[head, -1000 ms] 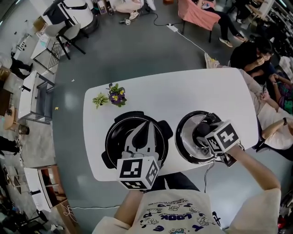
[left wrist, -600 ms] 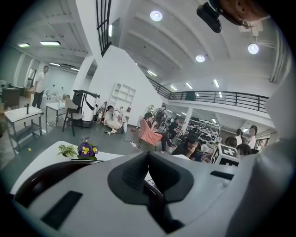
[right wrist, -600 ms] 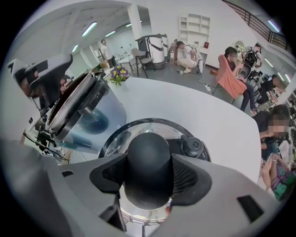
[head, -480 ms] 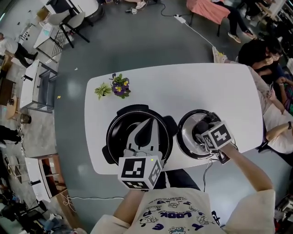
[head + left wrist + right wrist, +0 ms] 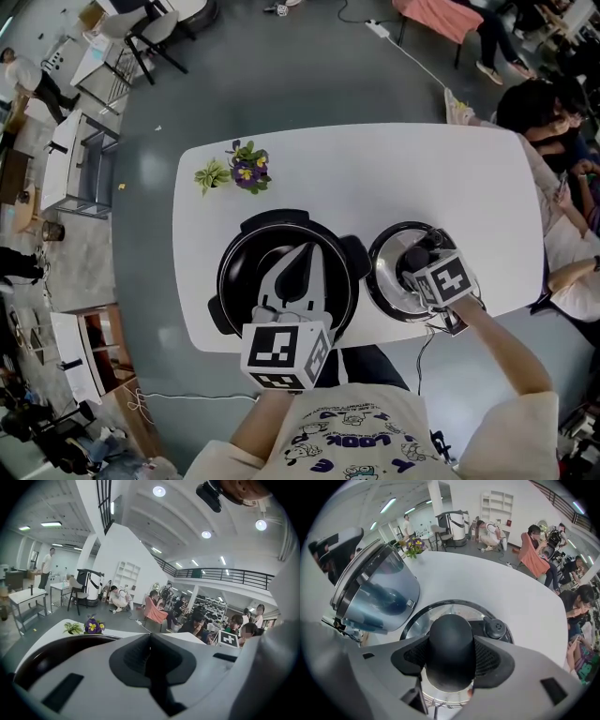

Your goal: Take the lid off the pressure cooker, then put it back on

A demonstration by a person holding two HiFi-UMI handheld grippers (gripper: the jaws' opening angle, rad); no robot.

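The pressure cooker [image 5: 234, 272] stands open on the white table [image 5: 375, 169], its black rim and dark pot showing. My left gripper [image 5: 305, 255] hangs over the pot, shut with nothing between its jaws; its own view shows the rim [image 5: 51, 653] just below. To the cooker's right is the steel lid [image 5: 389, 281], low at the table's near edge. My right gripper [image 5: 417, 267] points down onto the lid, shut on its black knob [image 5: 451, 651], which fills the gap between the pads. Whether the lid rests on the table I cannot tell. The cooker's steel body [image 5: 370, 592] shows at the left.
A small pot of purple flowers [image 5: 246, 171] and a green sprig [image 5: 210, 175] stand at the table's far left. People sit just beyond the table's right end [image 5: 534, 103]. A cable [image 5: 429, 349] hangs off the near edge under the lid.
The right gripper has sunk with the lid toward the table. The left gripper has dipped slightly over the pot. Both grips are unchanged.
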